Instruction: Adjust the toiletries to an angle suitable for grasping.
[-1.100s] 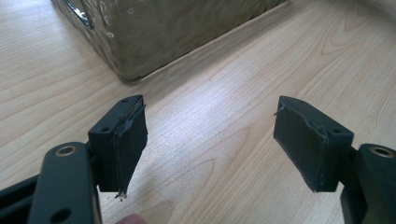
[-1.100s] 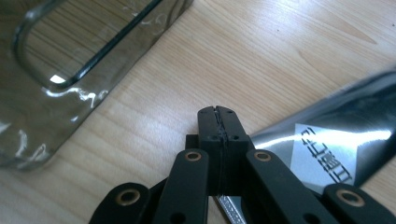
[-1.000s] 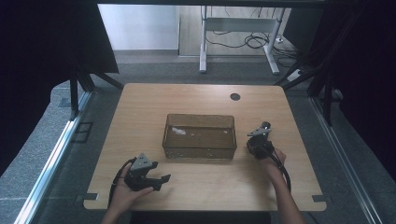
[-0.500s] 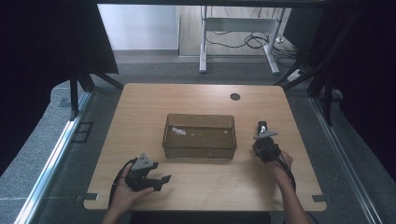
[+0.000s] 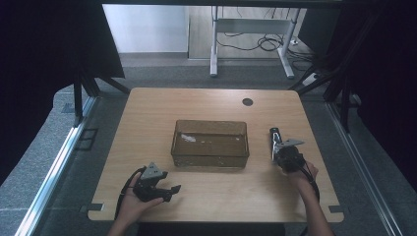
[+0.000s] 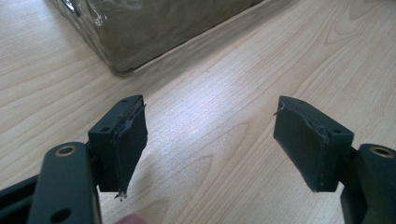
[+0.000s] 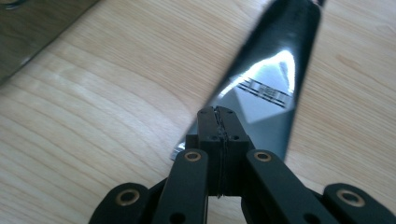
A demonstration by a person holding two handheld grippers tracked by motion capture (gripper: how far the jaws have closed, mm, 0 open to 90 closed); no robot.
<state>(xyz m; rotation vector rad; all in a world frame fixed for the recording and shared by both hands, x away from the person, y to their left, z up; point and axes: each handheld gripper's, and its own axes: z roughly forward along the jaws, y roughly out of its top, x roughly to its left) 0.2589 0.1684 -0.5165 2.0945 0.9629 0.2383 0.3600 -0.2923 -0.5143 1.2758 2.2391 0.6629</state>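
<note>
A clear brownish plastic bin (image 5: 210,160) stands at the table's middle; something small and pale lies on its floor. To its right, my right gripper (image 5: 276,148) is shut on the flat end of a black and silver tube (image 5: 273,135) that points away from me, low over the wood. In the right gripper view the jaws (image 7: 218,116) pinch together at the tube's (image 7: 275,60) crimped end. My left gripper (image 5: 173,191) rests near the front left edge, open and holding nothing. In the left gripper view its jaws (image 6: 210,140) stand wide apart over bare wood, facing a corner of the bin (image 6: 154,28).
The wooden table (image 5: 147,113) has a dark round cable hole (image 5: 247,102) at the back right. Beyond the far edge stands a white desk frame (image 5: 251,44) with cables on the floor. Dark curtains hang on both sides.
My right gripper has drifted right and a little toward me with the tube, away from the bin's side. The left gripper has stayed put.
</note>
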